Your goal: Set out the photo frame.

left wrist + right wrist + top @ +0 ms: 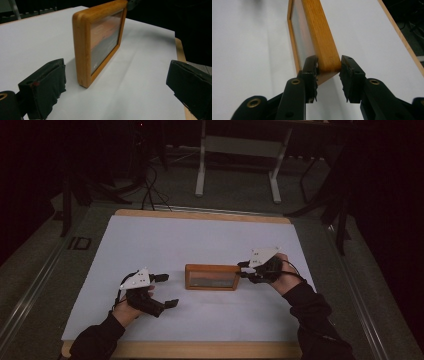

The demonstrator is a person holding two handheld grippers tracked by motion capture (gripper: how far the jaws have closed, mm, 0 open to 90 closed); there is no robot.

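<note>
A wooden picture frame [212, 276] stands upright on its long edge in the middle of the white tabletop [200, 235]. My right gripper [243, 270] is at its right end. In the right gripper view that end of the frame [319, 32] sits between the jaws of the right gripper [329, 66]: one pad [310, 66] lies against the glass side, the other [348, 70] stands just off the back, so the gripper is open. My left gripper [167, 290] rests to the left of the frame, open wide and holding nothing. In the left gripper view the left gripper [117, 90] faces the frame's near end [82, 50], a short way off.
The white sheet covers a wooden table whose edge [200, 214] shows at the back and front. Beyond it stand the legs of another desk [200, 165], and cables [150, 190] lie on the dark floor. Bare white surface lies all around the frame.
</note>
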